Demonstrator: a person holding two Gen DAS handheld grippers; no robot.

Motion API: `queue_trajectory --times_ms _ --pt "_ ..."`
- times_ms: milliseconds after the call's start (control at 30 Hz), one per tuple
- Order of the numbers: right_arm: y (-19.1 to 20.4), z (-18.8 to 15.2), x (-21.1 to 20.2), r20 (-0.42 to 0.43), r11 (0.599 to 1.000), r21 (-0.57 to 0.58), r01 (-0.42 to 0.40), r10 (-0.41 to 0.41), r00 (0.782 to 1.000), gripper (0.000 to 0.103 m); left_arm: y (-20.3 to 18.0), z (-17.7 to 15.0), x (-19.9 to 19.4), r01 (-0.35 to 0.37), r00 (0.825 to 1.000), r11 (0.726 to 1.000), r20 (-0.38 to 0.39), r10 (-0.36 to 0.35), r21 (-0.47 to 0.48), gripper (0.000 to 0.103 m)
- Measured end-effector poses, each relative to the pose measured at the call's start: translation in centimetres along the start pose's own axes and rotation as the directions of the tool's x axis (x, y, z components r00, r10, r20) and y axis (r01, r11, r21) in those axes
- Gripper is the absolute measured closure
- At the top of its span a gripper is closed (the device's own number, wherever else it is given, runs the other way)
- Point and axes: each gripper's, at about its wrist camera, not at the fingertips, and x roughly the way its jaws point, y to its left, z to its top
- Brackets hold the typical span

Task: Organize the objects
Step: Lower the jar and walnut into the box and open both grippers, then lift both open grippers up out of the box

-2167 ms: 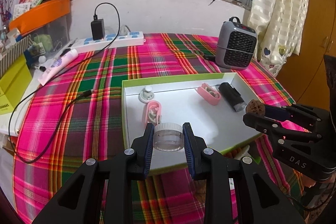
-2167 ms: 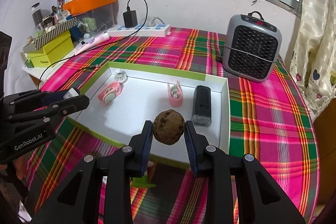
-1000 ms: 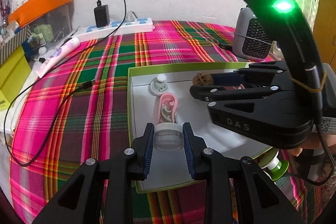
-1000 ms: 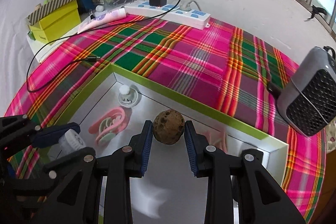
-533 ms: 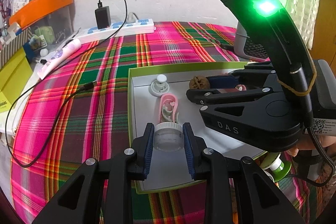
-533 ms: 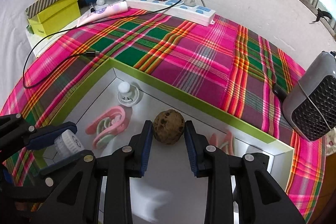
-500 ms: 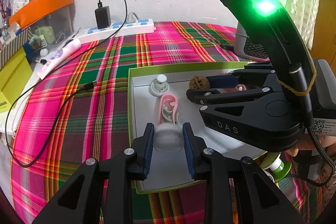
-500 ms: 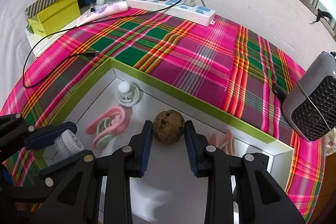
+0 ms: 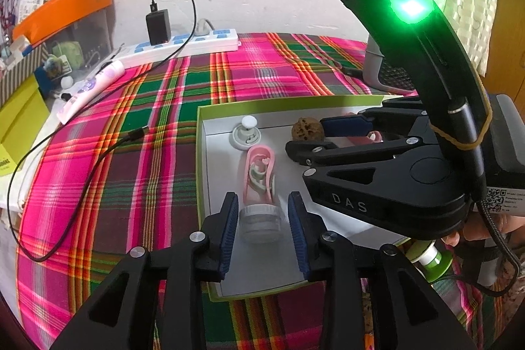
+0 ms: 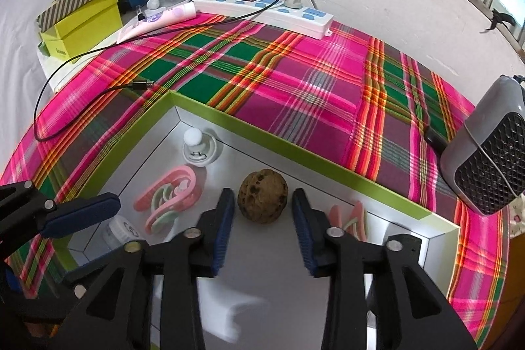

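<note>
Our right gripper (image 9: 306, 138) hides much of the green-rimmed box (image 9: 199, 153) on the right, and the pink clip (image 10: 347, 220) behind its fingers is half hidden. A second ago both grippers clamped their loads. Now the left gripper (image 9: 262, 230) is opening around the small jar (image 9: 261, 220), clear gaps either side. The right gripper's jaws are opening off the brown ball (image 10: 263, 200), which lies in the box near its far wall.
</note>
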Motion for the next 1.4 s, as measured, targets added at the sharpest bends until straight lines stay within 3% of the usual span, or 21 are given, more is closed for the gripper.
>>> queue_trajectory --times_ms 700,1400 --pt "-0.2 -1.0 -2.5 0.052 0.999 0.054 0.004 -0.007 0.999 0.063 -0.1 -0.4 -1.2 -0.006 1.000 1.000 0.009 0.006 -0.005 0.066" --pt "-0.4 -4.5 -7.1 0.125 0.989 0.149 0.017 -0.035 0.992 0.063 -1.1 -2.0 -4.1 -0.006 0.999 1.000 0.043 0.005 0.021 0.065"
